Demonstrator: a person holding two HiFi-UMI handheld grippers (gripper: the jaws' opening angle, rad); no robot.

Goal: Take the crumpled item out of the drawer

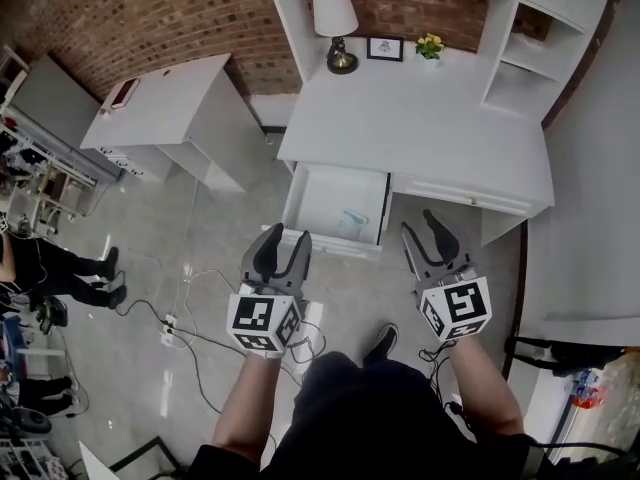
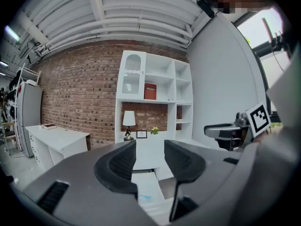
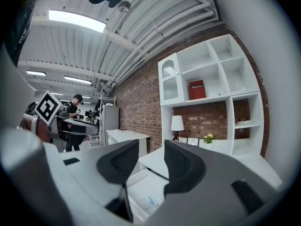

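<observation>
Your left gripper (image 1: 287, 236) and right gripper (image 1: 418, 224) had matt dark plastic jaws with ribbed pads (image 2: 120, 166) on their inner faces. Ahead of the jaws, the drawer (image 1: 322, 193) and desk (image 1: 420, 118) looked smooth, white and matt, and the crumpled item (image 1: 352, 224) in the drawer looked thin and creased, paper or film, hard to tell. Beyond, the brick wall (image 1: 120, 8) was rough; below the jaws the floor (image 1: 200, 248) shone glossy grey.
</observation>
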